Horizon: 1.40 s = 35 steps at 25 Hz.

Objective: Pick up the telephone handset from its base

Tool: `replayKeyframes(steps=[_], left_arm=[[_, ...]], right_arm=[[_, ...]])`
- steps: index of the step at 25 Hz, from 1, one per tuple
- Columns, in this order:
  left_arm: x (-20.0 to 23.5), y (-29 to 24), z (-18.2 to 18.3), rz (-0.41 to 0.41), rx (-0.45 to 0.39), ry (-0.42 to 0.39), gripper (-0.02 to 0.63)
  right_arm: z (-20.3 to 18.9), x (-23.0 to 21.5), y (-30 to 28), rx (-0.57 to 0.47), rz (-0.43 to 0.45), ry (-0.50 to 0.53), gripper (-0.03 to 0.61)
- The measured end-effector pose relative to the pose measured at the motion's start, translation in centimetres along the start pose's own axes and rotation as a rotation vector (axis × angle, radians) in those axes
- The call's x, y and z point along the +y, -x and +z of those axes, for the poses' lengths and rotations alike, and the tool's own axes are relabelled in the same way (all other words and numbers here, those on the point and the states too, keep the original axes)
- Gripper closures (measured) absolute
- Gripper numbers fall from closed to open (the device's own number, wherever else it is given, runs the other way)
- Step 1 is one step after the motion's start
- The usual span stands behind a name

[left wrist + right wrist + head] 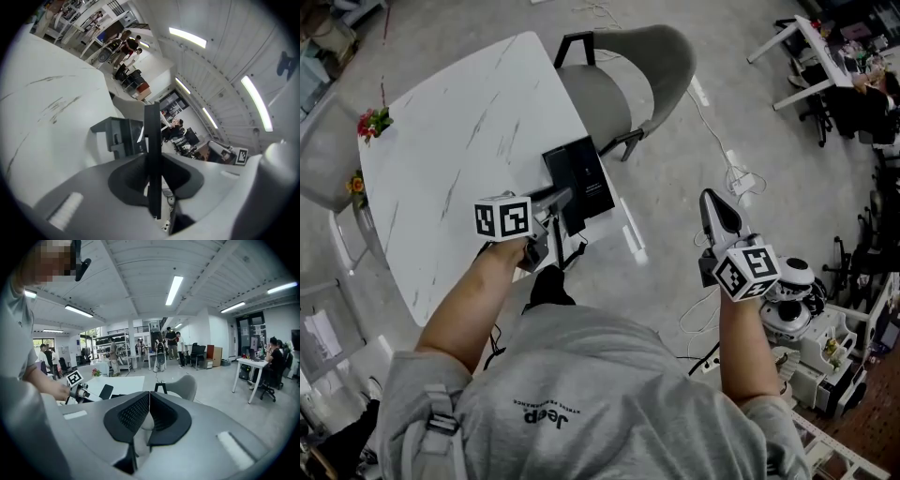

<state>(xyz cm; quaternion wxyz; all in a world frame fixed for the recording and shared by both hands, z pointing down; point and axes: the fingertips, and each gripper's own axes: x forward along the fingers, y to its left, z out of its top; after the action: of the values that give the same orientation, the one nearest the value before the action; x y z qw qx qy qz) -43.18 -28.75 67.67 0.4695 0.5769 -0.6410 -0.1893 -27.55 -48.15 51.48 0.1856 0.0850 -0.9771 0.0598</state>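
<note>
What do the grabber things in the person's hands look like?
The left hand-held gripper and right hand-held gripper are grey, with black dotted pads. Each carries a white cube with black square markers. The person wears a grey top, its sleeves ending near the elbows.

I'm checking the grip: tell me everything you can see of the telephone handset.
The telephone handset is a thin, flat black slab, plastic by its look, seen edge-on and upright in the left gripper view. The left gripper is shut on it, with a pad against each flat side. Its dark grey base stands just behind it on the white marbled table. I cannot tell whether handset and base touch.
</note>
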Motion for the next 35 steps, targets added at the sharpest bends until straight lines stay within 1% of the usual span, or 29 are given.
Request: replayKeyframes(steps=[4, 7, 10, 14, 18, 22, 26, 29, 32, 35], left_arm=[[-6.1, 1.5, 1.6, -0.102, -0.034, -0.062, 0.476], [-11.5, 1.4, 3.2, -0.205, -0.032, -0.138, 0.476], [-16.8, 0.7, 3.6, -0.303, -0.012, -0.215, 0.476], [-24.1, -0.7, 3.4, -0.423, 0.025, -0.309, 0.476], [-31.4, -2.5, 2.8, -0.544, 0.073, -0.396, 0.476], [-38.4, -4.4, 1.0, -0.646, 0.131, -0.475, 0.476], [-44.4, -6.3, -1.5, -0.759, 0.206, -0.564, 0.476], [-49.2, -7.0, -3.5, -0.824, 0.255, -0.603, 0.476], [-53.6, -7.4, -5.9, -0.901, 0.301, -0.661, 0.476], [-57.3, -7.3, -8.6, -0.973, 0.344, -0.705, 0.476]], right_arm=[[1.1, -0.9, 3.1, -0.033, -0.029, -0.010, 0.572], [2.3, -1.7, 6.2, -0.084, -0.075, -0.013, 0.572], [3.4, -2.6, 10.1, -0.130, -0.123, -0.008, 0.572], [4.9, -4.0, 16.0, -0.189, -0.196, -0.002, 0.572], [5.9, -5.3, 22.1, -0.246, -0.278, -0.017, 0.572], [6.4, -6.9, 28.9, -0.288, -0.381, -0.026, 0.572], [6.2, -8.1, 36.0, -0.334, -0.515, -0.041, 0.572], [5.6, -8.4, 40.8, -0.365, -0.598, -0.054, 0.572], [4.8, -8.3, 45.2, -0.383, -0.675, -0.067, 0.572], [4.3, -7.8, 49.2, -0.400, -0.741, -0.074, 0.572]])
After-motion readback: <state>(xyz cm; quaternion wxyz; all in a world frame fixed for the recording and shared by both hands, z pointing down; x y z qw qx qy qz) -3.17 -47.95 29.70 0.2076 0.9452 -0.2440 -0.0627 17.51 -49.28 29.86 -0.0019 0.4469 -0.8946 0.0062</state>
